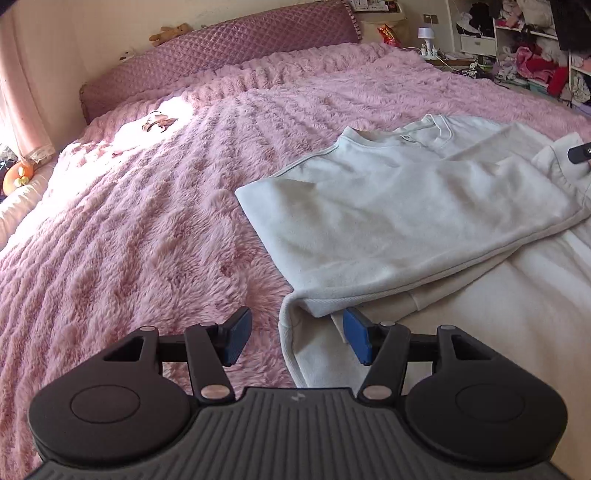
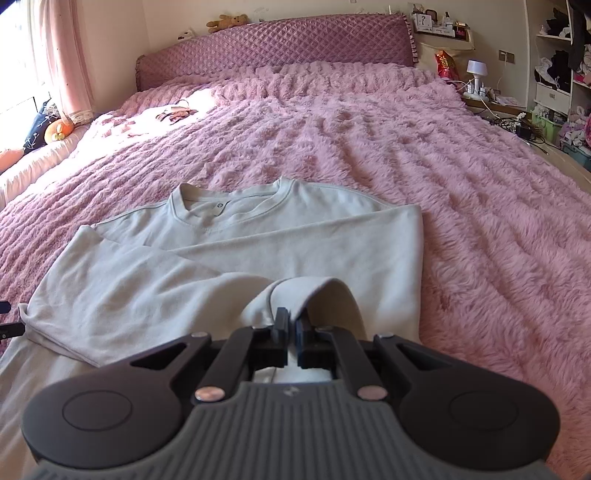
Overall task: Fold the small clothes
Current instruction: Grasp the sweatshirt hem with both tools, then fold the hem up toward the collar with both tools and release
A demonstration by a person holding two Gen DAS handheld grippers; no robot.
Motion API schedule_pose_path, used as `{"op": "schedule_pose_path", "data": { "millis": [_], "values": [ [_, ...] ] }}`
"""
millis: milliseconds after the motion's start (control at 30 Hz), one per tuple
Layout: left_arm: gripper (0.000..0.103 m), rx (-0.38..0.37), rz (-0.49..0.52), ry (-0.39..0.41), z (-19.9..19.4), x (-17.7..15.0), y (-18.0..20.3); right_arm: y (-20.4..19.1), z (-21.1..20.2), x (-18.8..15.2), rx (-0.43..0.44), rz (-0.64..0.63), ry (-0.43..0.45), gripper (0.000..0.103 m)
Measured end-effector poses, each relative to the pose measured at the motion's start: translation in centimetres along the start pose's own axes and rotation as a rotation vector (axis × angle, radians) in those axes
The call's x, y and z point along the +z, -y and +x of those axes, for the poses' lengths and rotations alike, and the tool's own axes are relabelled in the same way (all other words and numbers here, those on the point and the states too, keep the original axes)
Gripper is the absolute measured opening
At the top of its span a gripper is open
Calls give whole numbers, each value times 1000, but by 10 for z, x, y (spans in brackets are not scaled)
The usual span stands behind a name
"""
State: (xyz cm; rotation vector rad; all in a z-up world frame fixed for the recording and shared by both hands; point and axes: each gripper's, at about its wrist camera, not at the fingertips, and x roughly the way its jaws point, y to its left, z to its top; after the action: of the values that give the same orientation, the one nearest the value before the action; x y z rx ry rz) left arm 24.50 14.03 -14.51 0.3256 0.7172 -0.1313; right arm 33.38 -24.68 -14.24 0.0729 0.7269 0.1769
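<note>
A cream long-sleeved sweatshirt (image 1: 406,206) lies on the pink fluffy bedspread (image 1: 147,221), collar toward the headboard, both sleeves folded across its chest. It also shows in the right wrist view (image 2: 229,258). My left gripper (image 1: 293,339) is open, its blue pads either side of the shirt's lower left corner, touching nothing. My right gripper (image 2: 291,321) is shut on a cuff of the sweatshirt (image 2: 306,291), which is lifted into a fold above the body. Its tip shows in the left wrist view (image 1: 580,153).
A purple quilted headboard (image 2: 277,48) with a teddy bear (image 2: 227,22) stands at the far end. A small brown item (image 2: 175,112) lies on the sunlit far left of the bed. A nightstand with a lamp (image 2: 476,74) and cluttered shelves (image 2: 561,74) are at right.
</note>
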Motion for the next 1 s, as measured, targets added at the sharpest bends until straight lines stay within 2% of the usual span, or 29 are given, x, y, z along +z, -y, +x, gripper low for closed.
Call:
{"op": "schedule_pose_path", "data": {
  "millis": [100, 133, 200, 267, 333, 500, 567, 667, 767, 833, 900, 1000],
  "values": [
    [67, -13, 42, 5, -2, 0, -10, 1, 0, 1, -3, 5, -4, 0],
    [64, -14, 52, 4, -1, 1, -11, 0, 1, 0, -3, 11, -6, 0],
    [49, -18, 70, -19, 7, 3, -14, -1, 2, 1, -1, 22, -7, 0],
    [22, -55, 72, -39, 15, 4, -16, -3, 3, 0, -3, 27, -7, 0],
    [20, -84, 81, -39, 21, 6, -14, -3, 2, 0, -3, 32, -9, 0],
    [20, -70, 144, -38, 28, 8, -2, -4, 1, 2, -4, 22, -14, 0],
    [4, -79, 132, -39, 29, 8, -1, -3, 0, 2, -9, 24, -6, 0],
    [4, -25, 68, -6, 22, 6, -5, 1, -8, 4, -12, 55, 21, 0],
    [3, -19, -74, 27, 8, 2, -13, 10, -27, 7, -32, 107, 74, 0],
    [3, 12, -91, 31, 5, -4, -8, 18, -34, 6, -51, 139, 73, 0],
    [3, 31, -113, -14, 13, -9, -6, 27, -30, 0, -91, 160, 50, 0],
    [0, 51, -199, -83, 27, -19, -12, 44, -4, -16, -99, 216, -28, 0]
  ]
}}
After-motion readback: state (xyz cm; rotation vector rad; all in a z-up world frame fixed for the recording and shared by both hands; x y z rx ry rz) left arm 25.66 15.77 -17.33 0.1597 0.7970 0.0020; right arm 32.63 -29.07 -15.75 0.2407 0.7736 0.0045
